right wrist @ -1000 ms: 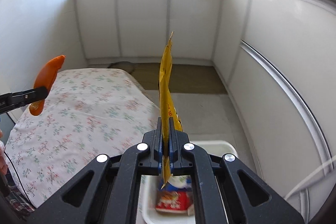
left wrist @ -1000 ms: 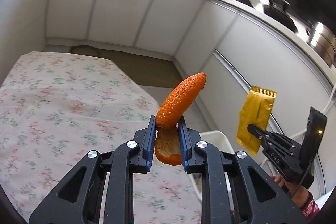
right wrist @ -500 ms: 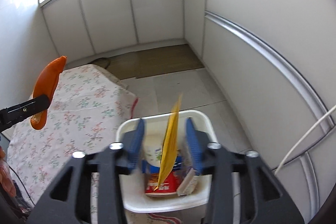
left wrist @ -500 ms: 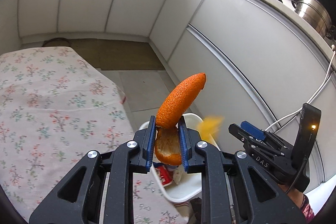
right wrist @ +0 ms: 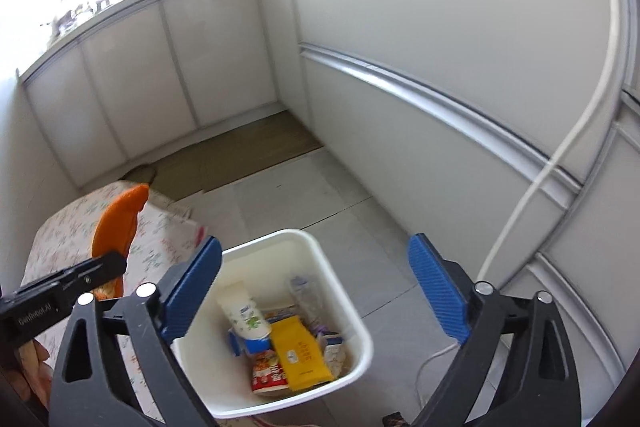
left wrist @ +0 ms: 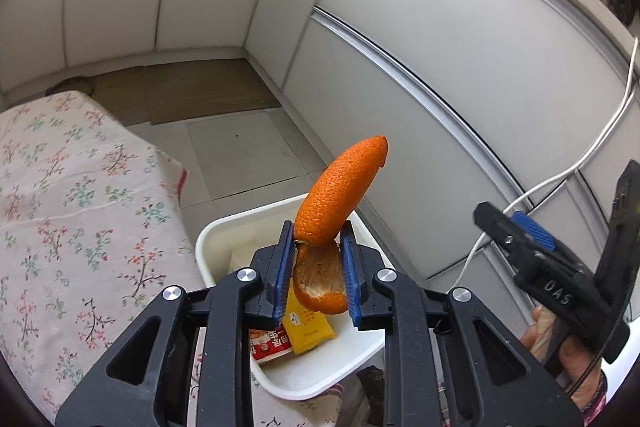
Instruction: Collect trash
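Left wrist | left hand-held gripper clamps orange peel | above bin | right hand-held gripper just opened, empty

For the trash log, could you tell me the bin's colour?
White; the bin shows best in the right wrist view.

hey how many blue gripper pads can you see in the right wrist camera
2. One blue pad sits at lower left over the white bin's rim, the other at lower right. The left gripper's pads are hidden.
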`<state>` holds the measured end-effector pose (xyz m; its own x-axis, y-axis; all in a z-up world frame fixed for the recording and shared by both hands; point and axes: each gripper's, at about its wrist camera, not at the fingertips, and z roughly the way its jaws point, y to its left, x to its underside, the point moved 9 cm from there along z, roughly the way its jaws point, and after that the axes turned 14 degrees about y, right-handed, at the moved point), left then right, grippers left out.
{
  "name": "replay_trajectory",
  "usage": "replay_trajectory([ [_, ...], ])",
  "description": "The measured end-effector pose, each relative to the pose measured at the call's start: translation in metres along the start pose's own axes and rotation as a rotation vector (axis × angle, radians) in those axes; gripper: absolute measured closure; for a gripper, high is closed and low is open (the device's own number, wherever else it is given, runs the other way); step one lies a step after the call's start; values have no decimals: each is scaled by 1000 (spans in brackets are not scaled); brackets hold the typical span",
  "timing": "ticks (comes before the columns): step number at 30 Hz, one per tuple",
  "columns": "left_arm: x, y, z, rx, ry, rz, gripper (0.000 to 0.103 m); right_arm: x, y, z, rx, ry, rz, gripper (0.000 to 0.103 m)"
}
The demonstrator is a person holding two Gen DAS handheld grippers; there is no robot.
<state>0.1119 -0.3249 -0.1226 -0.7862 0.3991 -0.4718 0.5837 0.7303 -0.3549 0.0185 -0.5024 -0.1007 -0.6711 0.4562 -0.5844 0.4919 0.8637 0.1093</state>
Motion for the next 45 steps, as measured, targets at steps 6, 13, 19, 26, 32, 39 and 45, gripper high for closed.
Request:
replay_trajectory([
  [6,-2,-14,0,-51,-19,69,41,3,-20,-6,66,-12,23,7],
  [13,1,-11,-34,-229,-128,140,7,11,-8,-17,77,-10,4,7],
  [19,20,8,-86,-311,-253,101,7,33,32,-40,-1,-52,-45,7],
  [26,55,60,-120,-380,-261,-11,7,68,93,-55,-72,-81,-114,7],
  [32,75,93,-133,-414,-220,-68,7,79,135,-55,-72,-117,-203,7],
  [39,91,123,-136,-415,-176,-133,7,82,158,-45,-99,-111,-225,7],
  [45,94,136,-139,-429,-172,-163,7,84,171,-43,-111,-115,-251,7],
])
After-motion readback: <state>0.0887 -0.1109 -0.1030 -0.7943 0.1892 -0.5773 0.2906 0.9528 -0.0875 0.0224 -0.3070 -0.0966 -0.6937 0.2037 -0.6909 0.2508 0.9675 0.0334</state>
